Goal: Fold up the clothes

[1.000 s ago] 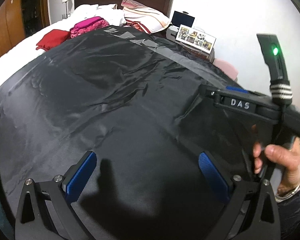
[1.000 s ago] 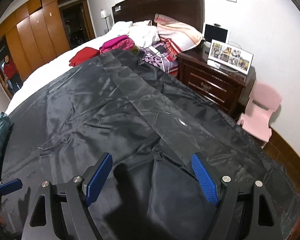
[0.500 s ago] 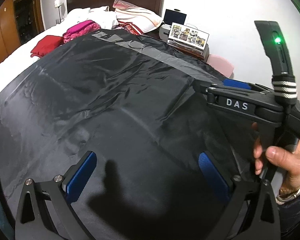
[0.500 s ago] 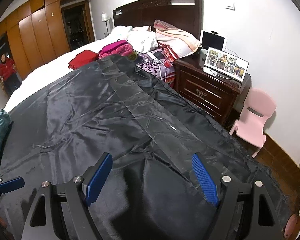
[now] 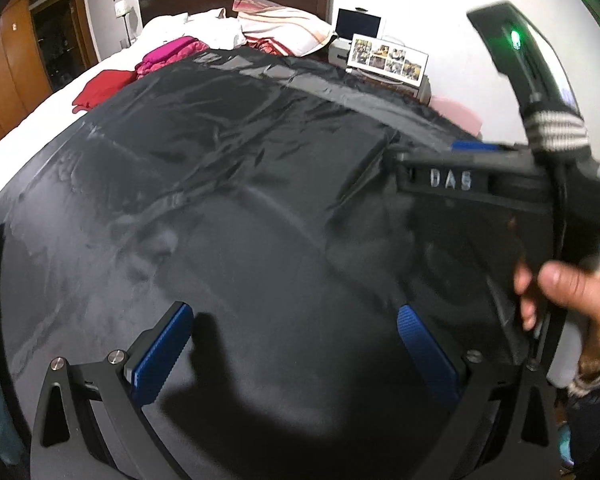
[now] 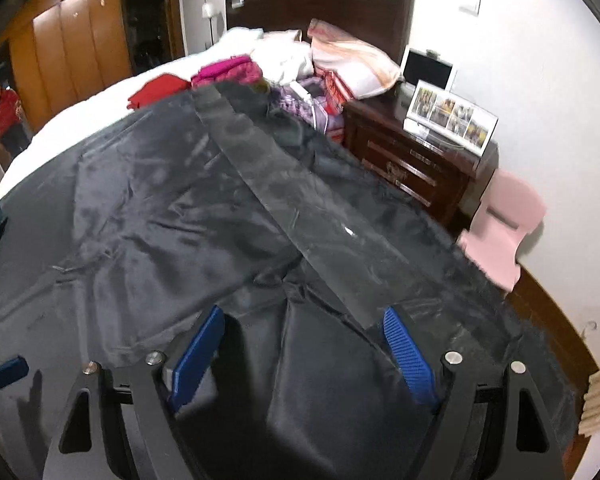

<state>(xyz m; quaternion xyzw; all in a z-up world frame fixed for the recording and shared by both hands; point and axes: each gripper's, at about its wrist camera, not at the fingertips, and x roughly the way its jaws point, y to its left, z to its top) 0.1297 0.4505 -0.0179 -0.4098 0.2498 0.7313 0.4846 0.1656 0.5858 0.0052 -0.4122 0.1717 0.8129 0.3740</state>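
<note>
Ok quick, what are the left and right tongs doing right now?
Left tongs: open, holding nothing, above the black garment.
Right tongs: open, holding nothing.

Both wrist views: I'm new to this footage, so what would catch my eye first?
A big shiny black garment covers most of the bed, with a grey stripe running along it. Both claws hang open over its near edge, the left claw and the right claw. Past it, red clothes and pink clothes lie near the pillows.

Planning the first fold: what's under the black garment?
The black garment lies on the white bed, which shows only past its far edge. Anything beneath the cloth is hidden.
</note>
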